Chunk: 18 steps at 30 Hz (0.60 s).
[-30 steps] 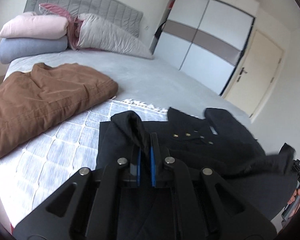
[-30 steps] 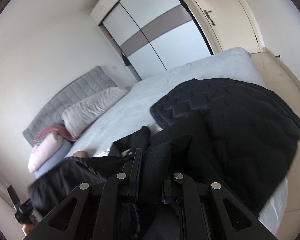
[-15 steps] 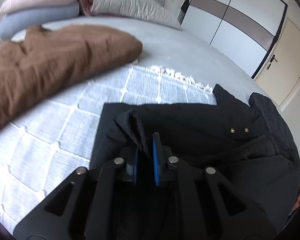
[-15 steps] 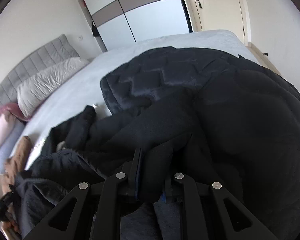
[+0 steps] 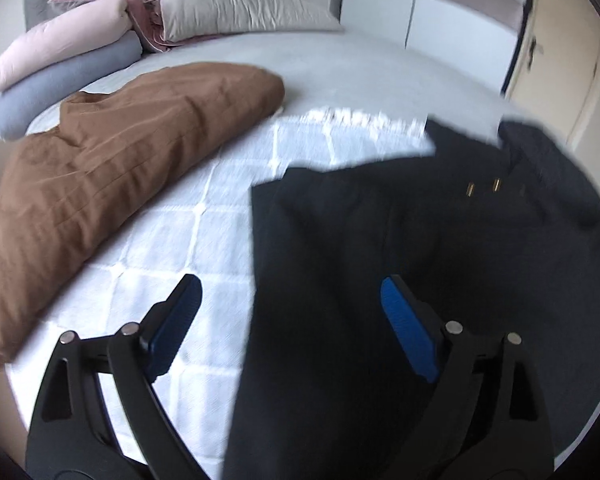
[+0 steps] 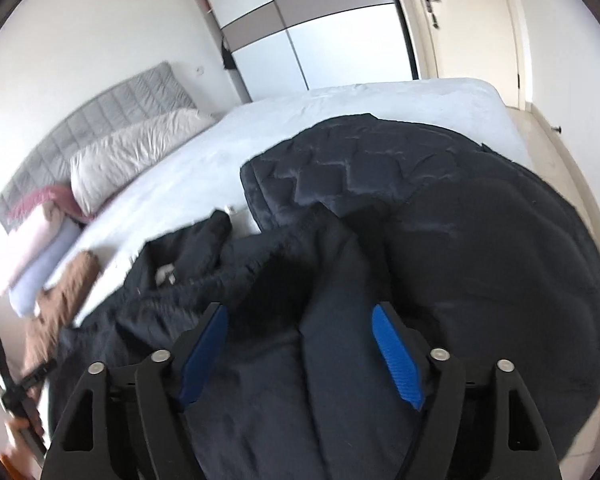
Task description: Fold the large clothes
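the left claw (image 5: 288, 312) is matte black plastic, its two angled fingers faced with ribbed blue pads (image 5: 408, 332) and pinned by silver round-head screws, triangular cut-outs in the frame. the right claw (image 6: 300, 344) has the same black build, blue pads (image 6: 396, 356) and silver screws along its linkage.

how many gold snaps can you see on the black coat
2. Both small gold metal snaps sit side by side on the upper right of the black coat in the left wrist view: one, the other just right. Folds may hide more.
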Each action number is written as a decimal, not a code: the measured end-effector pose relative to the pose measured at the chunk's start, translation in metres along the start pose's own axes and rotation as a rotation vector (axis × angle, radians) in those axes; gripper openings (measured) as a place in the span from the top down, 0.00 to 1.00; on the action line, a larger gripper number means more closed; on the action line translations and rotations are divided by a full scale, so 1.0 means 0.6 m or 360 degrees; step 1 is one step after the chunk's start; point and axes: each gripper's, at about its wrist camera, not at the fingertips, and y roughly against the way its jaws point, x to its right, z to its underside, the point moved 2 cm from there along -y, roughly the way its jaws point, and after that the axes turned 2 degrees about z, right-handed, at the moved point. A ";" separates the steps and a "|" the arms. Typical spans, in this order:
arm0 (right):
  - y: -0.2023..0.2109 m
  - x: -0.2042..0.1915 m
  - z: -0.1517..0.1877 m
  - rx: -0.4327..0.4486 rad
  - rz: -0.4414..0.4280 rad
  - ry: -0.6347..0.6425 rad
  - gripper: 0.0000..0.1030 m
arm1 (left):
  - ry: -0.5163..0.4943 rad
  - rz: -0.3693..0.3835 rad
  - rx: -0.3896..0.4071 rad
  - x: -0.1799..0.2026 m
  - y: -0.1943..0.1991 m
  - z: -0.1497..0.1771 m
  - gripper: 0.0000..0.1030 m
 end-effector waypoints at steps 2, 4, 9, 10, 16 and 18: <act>-0.002 0.018 0.012 -0.0027 0.0102 0.0071 0.22 | -0.0050 -0.0003 -0.0064 -0.009 -0.004 0.017 0.11; -0.015 0.040 0.026 -0.0083 0.0183 0.0058 0.22 | -0.0008 0.0081 -0.0115 -0.026 -0.009 0.029 0.11; -0.074 0.091 0.063 -0.0318 -0.0081 -0.0216 0.28 | 0.0445 0.0507 -0.0440 -0.085 -0.070 0.048 0.10; -0.083 0.089 0.066 -0.0351 -0.0144 -0.0239 0.33 | 0.0487 0.0557 -0.0454 -0.090 -0.076 0.050 0.08; -0.120 0.058 0.073 -0.0443 -0.0097 -0.0211 0.49 | 0.0451 0.0708 -0.0405 -0.059 -0.077 0.053 0.17; -0.115 0.053 0.077 -0.0424 -0.0095 -0.0211 0.60 | 0.0526 0.0782 -0.0391 -0.044 -0.078 0.061 0.27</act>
